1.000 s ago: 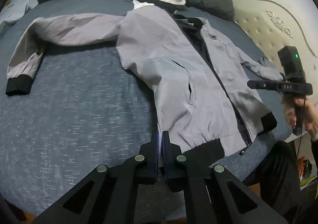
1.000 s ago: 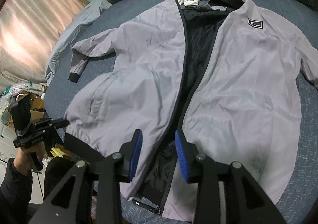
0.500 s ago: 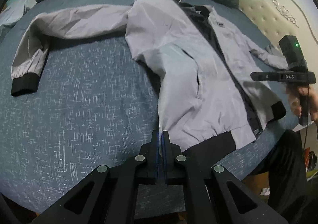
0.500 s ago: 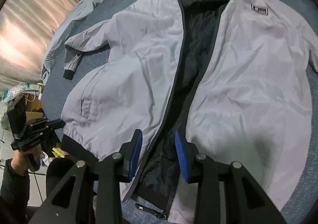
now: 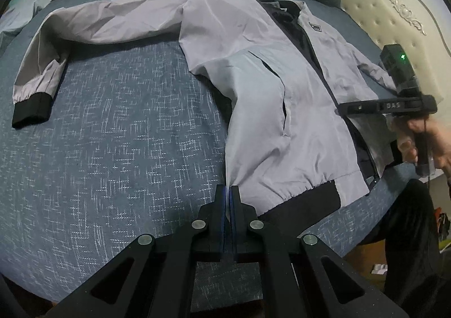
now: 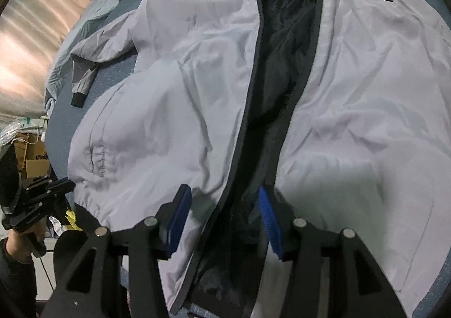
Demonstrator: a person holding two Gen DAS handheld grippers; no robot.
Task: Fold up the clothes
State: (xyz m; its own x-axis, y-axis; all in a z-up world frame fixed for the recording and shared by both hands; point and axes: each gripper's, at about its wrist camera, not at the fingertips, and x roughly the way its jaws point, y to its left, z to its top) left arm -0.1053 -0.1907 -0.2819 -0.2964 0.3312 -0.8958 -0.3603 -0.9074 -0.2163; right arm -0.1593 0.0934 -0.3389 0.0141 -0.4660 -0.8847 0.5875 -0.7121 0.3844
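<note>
Across the dark blue bed (image 5: 112, 148), a grey jacket (image 5: 267, 98) lies spread face up, unzipped, its hem at the near edge. The left gripper (image 5: 228, 196) is closed tight, pinching the jacket's side seam just above the black hem band. The right gripper (image 6: 222, 216) hovers over the open zipper near the hem, jaws opening, its blue pads (image 6: 269, 216) straddling the black lining without pressing it.
</note>
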